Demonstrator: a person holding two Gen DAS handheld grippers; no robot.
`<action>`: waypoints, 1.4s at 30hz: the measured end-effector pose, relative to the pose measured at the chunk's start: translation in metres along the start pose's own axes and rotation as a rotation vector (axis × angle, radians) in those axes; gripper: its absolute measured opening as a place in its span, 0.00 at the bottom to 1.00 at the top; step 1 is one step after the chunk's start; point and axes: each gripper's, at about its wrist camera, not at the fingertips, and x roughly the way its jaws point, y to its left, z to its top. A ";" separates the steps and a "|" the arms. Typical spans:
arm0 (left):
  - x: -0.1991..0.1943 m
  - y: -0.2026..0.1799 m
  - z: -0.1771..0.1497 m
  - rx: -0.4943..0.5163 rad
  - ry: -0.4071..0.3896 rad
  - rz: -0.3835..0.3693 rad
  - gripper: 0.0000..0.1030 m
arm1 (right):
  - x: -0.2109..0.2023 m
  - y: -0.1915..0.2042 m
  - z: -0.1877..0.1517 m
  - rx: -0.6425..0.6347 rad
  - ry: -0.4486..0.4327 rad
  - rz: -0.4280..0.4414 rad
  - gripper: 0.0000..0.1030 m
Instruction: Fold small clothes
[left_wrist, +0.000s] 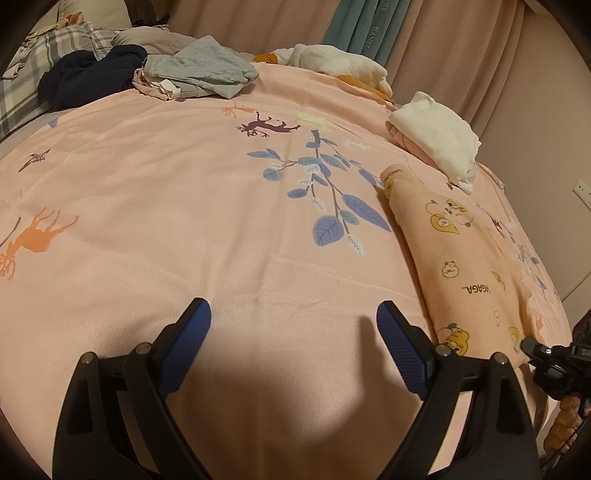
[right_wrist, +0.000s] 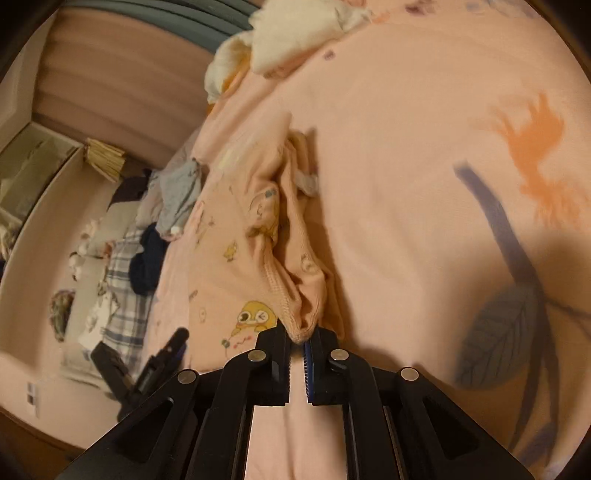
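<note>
A peach garment with yellow cartoon prints (left_wrist: 465, 258) lies folded lengthwise on the pink bedspread (left_wrist: 184, 184), to the right of my left gripper (left_wrist: 293, 314). The left gripper is open and empty, low over bare bedspread. My right gripper (right_wrist: 301, 334) is shut on the ribbed hem corner of the same peach garment (right_wrist: 284, 258), which bunches up in front of it. The right gripper also shows at the right edge of the left wrist view (left_wrist: 554, 358). The left gripper shows at the lower left of the right wrist view (right_wrist: 147, 365).
A white folded cloth on a pink one (left_wrist: 439, 136) sits beyond the garment. A pile of grey, navy and pink clothes (left_wrist: 147, 74) lies at the far left by a plaid pillow (left_wrist: 22, 88). A white and orange cloth (left_wrist: 340, 62) lies by the curtains (left_wrist: 461, 48).
</note>
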 end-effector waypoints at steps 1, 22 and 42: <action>0.000 0.000 0.000 0.001 0.001 0.001 0.89 | -0.003 0.001 0.000 -0.004 -0.004 0.010 0.07; 0.003 -0.008 -0.001 0.035 0.014 0.024 0.92 | -0.040 0.064 0.009 -0.276 -0.136 -0.269 0.07; 0.006 -0.014 -0.004 0.070 0.027 0.060 0.94 | -0.019 0.082 0.021 -0.325 -0.081 -0.180 0.07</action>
